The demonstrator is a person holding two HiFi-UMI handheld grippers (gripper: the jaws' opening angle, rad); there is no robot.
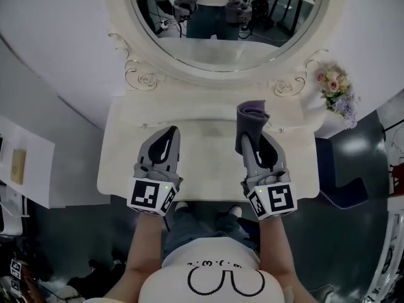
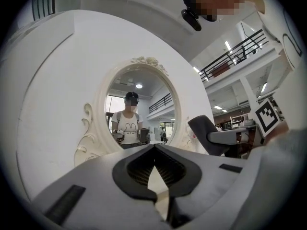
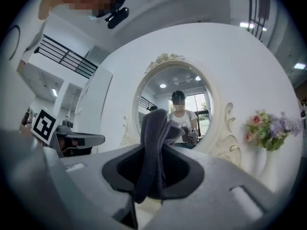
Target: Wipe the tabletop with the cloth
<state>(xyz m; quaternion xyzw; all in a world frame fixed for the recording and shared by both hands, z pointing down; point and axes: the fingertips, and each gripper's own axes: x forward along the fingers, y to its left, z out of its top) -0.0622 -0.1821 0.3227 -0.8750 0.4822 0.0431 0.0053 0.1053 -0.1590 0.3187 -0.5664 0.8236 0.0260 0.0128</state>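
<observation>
A dark grey-purple cloth (image 1: 251,120) stands up from my right gripper (image 1: 255,137), which is shut on it above the right half of the cream tabletop (image 1: 208,141). In the right gripper view the cloth (image 3: 152,128) hangs folded between the jaws of that gripper (image 3: 156,152). My left gripper (image 1: 170,131) hovers over the left half of the table. Its tips meet with nothing between them, as the left gripper view shows (image 2: 154,147). Both grippers point level at the mirror, side by side. The cloth (image 2: 204,127) also shows at the right of the left gripper view.
An ornate oval mirror (image 1: 221,43) rises behind the table and reflects the person and both grippers. A vase of flowers (image 1: 334,88) stands at the table's back right corner. The table's front edge runs just under my hands, with dark floor to either side.
</observation>
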